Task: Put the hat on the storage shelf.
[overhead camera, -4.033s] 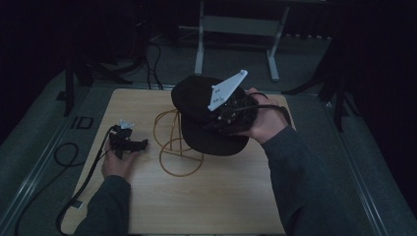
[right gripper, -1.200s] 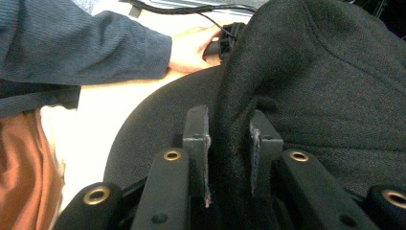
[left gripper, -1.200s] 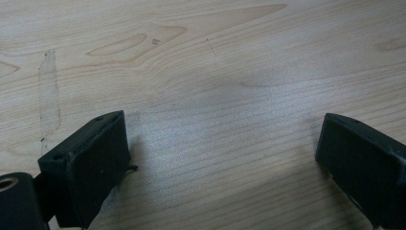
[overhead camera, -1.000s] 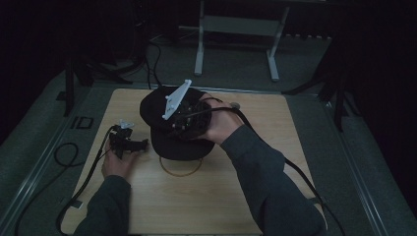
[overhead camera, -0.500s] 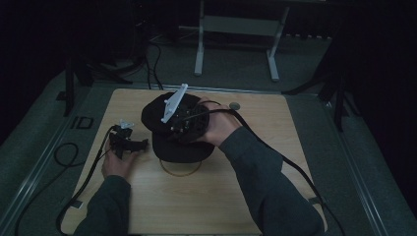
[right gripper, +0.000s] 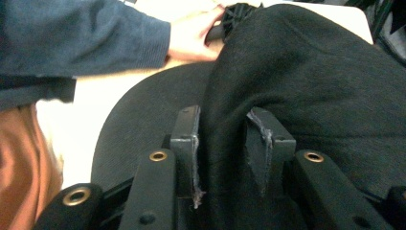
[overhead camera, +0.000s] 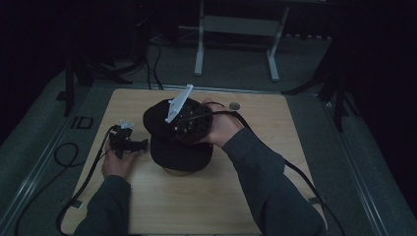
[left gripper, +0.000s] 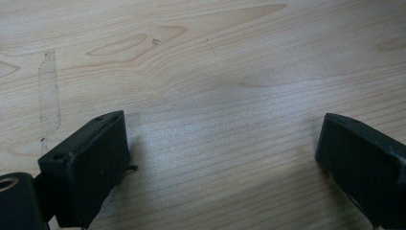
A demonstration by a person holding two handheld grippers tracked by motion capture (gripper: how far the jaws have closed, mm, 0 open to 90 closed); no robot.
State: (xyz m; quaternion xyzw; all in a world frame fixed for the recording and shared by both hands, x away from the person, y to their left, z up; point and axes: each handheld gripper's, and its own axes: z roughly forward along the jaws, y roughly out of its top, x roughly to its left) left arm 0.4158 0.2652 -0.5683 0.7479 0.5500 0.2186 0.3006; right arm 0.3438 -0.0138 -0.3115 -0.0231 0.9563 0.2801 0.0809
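Since four seconds ago the black cap [overhead camera: 179, 147] has come left and down over the wire stand [overhead camera: 172, 170], mid-table.
My right gripper [right gripper: 222, 143] has a fold of the crown between its pads, and its jaws have just been opening, so I ease off slowly and lift straight out without dragging fabric; whether the pads still bite, I think so. My left gripper [overhead camera: 129, 143] rests wide and empty on the pale wooden table [overhead camera: 275, 147]. Dark room, grey floor, metal frame [overhead camera: 236, 24] behind.
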